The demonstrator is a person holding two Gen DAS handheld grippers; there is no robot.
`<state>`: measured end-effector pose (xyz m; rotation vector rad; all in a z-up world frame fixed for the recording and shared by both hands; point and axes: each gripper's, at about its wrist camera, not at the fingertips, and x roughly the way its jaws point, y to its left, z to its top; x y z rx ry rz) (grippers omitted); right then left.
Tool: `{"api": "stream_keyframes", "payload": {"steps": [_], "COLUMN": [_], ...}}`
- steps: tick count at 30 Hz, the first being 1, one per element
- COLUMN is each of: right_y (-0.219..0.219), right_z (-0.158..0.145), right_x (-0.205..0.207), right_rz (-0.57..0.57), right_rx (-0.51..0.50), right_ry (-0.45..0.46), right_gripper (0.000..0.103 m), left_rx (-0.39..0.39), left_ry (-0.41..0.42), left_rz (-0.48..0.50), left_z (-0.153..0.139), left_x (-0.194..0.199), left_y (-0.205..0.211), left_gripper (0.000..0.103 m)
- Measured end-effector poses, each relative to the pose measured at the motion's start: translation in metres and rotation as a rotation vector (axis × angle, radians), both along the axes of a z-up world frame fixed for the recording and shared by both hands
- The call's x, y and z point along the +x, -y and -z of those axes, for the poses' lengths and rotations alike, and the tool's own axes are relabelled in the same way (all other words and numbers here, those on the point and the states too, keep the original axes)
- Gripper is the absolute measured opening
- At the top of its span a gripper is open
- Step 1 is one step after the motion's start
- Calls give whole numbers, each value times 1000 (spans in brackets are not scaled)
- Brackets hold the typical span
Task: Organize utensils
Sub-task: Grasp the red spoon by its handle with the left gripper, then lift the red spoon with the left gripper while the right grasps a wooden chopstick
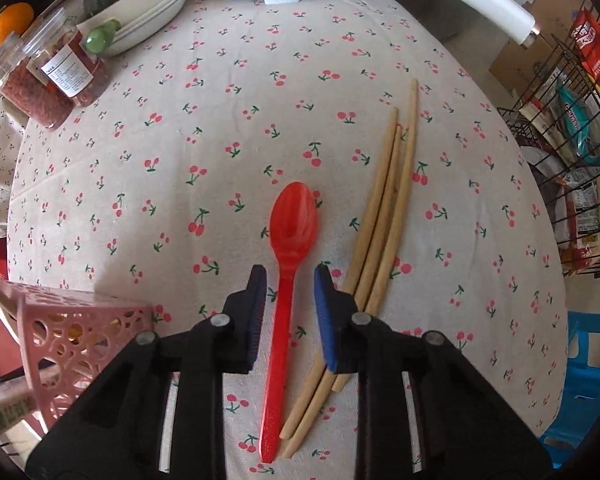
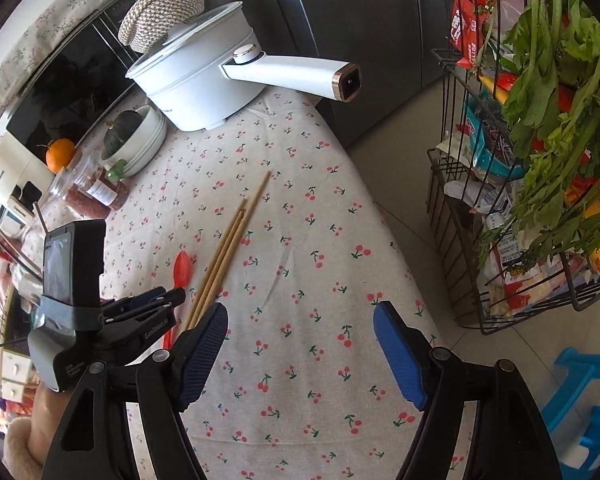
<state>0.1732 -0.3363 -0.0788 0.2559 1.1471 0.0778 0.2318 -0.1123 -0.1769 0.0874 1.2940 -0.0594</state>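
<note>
In the left wrist view, the left gripper (image 1: 290, 276) is seen partly open, its blue pads set on either side of the handle of a red spoon (image 1: 285, 256) without touching it; the spoon lies flat on the cherry-print tablecloth (image 1: 180, 140). Three wooden chopsticks (image 1: 384, 224) are laid just to its right, and a pink perforated holder (image 1: 76, 344) is seen at lower left. In the right wrist view, the right gripper (image 2: 300, 320) is held wide open and empty over bare cloth, with the chopsticks (image 2: 230, 248) and spoon (image 2: 181, 270) to its left, beside the left gripper (image 2: 152, 300).
</note>
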Motion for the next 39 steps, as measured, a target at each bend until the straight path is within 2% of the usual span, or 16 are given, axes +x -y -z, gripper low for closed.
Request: {"api": "stream_keyframes", "payload": {"steps": [3, 7, 13, 18, 22, 27, 30, 34, 39], "right_y": [-1, -4, -8, -19, -35, -57, -69, -82, -89], "right_z": [0, 3, 13, 31, 44, 61, 68, 74, 96], "right_x": [1, 2, 8, 21, 35, 57, 70, 87, 100], "right_rz": [-4, -9, -7, -7, -10, -11, -11, -6, 37], "right_rx": [0, -7, -40, -66, -60, -59, -70, -76, -160], "right_ry": [-1, -6, -28, -57, -74, -70, -62, -50, -119], "right_gripper": [76, 76, 76, 77, 76, 76, 73, 67, 61], "left_rx": [-14, -23, -76, -124, -169, -213, -274, -289, -311], "left_ry": [-29, -7, 113, 243, 360, 537, 546, 570, 560], "left_rz": [-13, -11, 90, 188, 226, 168, 123, 97, 78], "left_z": [7, 3, -35, -83, -119, -140, -147, -153, -155], "left_x": [4, -2, -48, -97, -128, -150, -148, -153, -153], "left_y": [-2, -5, -5, -13, -32, -71, -89, -102, -112], "left_gripper": [11, 9, 9, 9, 9, 9, 9, 9, 9]}}
